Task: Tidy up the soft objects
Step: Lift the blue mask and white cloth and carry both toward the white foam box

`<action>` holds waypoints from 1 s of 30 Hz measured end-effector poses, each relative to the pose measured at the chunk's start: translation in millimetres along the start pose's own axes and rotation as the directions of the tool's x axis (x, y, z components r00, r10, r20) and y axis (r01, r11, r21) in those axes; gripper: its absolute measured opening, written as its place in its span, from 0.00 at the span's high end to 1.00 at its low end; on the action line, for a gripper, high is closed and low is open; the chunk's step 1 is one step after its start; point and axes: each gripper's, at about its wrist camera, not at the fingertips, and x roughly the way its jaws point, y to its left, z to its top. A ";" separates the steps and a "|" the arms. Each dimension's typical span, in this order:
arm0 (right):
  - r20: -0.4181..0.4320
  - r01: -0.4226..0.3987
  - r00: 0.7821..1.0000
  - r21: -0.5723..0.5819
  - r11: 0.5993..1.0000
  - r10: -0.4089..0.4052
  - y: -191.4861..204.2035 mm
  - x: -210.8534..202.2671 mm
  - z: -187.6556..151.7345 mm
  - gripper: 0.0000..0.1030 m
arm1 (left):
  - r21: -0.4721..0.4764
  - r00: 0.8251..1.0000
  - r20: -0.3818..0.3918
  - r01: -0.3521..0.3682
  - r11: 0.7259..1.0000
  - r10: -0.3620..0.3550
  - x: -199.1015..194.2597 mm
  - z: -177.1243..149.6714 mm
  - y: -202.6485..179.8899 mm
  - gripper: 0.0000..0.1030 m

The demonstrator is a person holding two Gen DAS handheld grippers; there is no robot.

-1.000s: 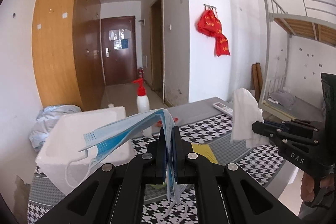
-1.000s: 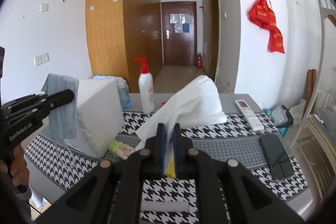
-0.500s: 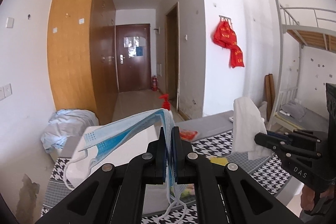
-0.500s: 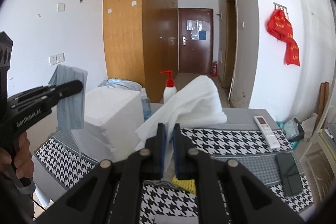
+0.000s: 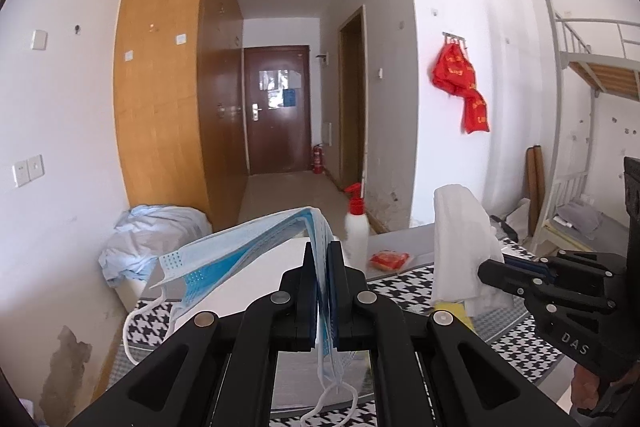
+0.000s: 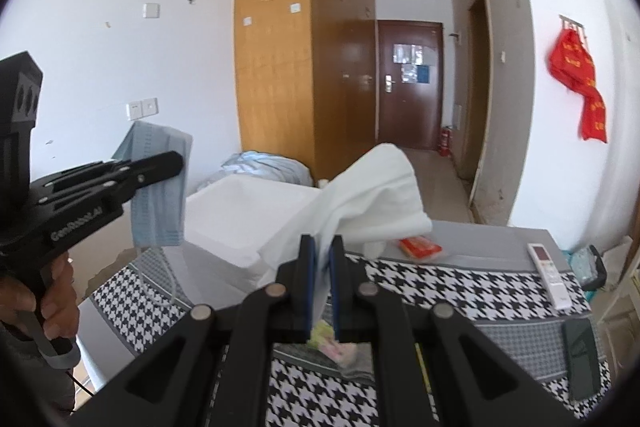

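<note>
My left gripper point(image 5: 323, 255) is shut on a stack of blue face masks point(image 5: 248, 247), which fan out to the left with white ear loops hanging below. The right wrist view shows that gripper point(image 6: 176, 159) at the left with the masks point(image 6: 160, 195) drooping from it, above a white foam box point(image 6: 240, 223). A white cloth point(image 6: 372, 195) is pinched in my right gripper point(image 6: 322, 247), which is shut on it; the cloth billows up and to the right. That gripper point(image 5: 486, 269) and the hanging cloth point(image 5: 460, 243) appear at the right of the left wrist view.
A table with a houndstooth cover point(image 6: 460, 287) carries a red-capped spray bottle point(image 5: 356, 227), a red packet point(image 6: 420, 247), a white remote point(image 6: 548, 269), a dark phone point(image 6: 584, 363) and a yellow item point(image 6: 332, 339). A bundled sheet point(image 5: 156, 239) lies by the wardrobe point(image 5: 168, 87). A bunk bed point(image 5: 580, 87) stands right.
Both grippers have risen and tipped upward with their loads. The table and box have slid lower in both views and more of the hallway and ceiling shows.
</note>
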 end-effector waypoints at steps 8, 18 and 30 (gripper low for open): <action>-0.012 -0.056 0.998 -0.008 0.998 0.056 12.4 20.0 3.2 0.91 | -0.028 0.998 -0.053 -0.026 0.999 0.024 17.0 -1.1 18.6 0.96; -0.009 -0.040 0.999 -0.014 0.999 0.040 12.4 24.9 5.3 0.91 | -0.030 0.997 -0.074 -0.018 0.999 0.016 35.0 3.9 28.2 0.96; -0.028 0.018 0.999 0.003 1.000 -0.018 4.6 23.2 2.0 0.91 | -0.050 0.986 -0.165 -0.031 0.998 0.022 74.5 6.1 37.8 0.96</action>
